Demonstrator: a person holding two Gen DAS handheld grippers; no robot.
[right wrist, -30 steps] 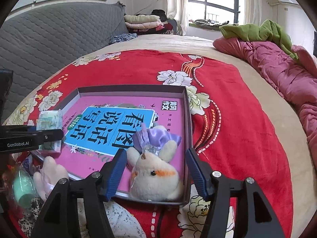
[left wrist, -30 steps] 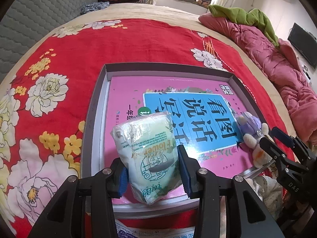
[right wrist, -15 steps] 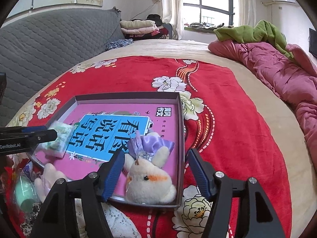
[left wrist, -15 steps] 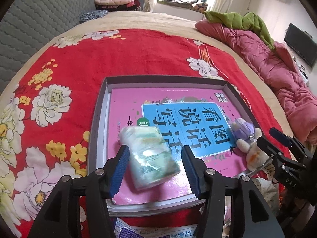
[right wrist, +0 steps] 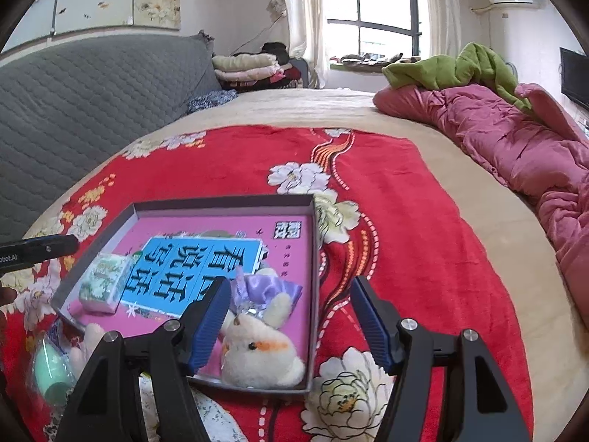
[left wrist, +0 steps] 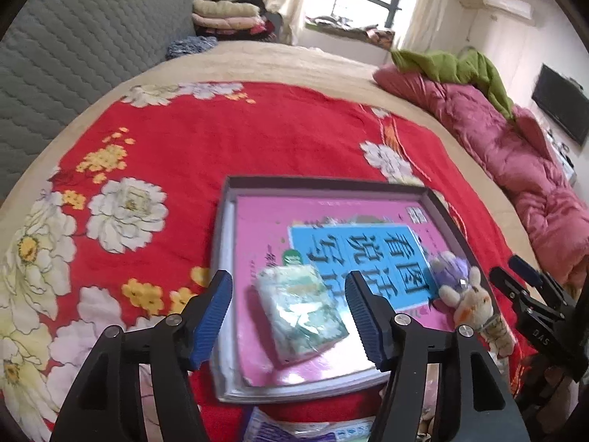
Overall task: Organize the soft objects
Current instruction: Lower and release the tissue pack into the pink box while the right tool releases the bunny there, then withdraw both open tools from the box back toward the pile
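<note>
Left gripper [left wrist: 289, 316] spread wide, clear of tissue pack [left wrist: 300, 313] lying in tray [left wrist: 324, 184]; right gripper [right wrist: 291, 322] likewise agape over plush rabbit [right wrist: 261, 357]

Daylight from the window [right wrist: 371, 11], blown out white. Room bright, shadows soft. Left wrist view motion-blurred, worst on the tissue pack [left wrist: 300, 313] with glare off its wrap. Right view sharper. Heavy fisheye bending, black vignette corners.
</note>
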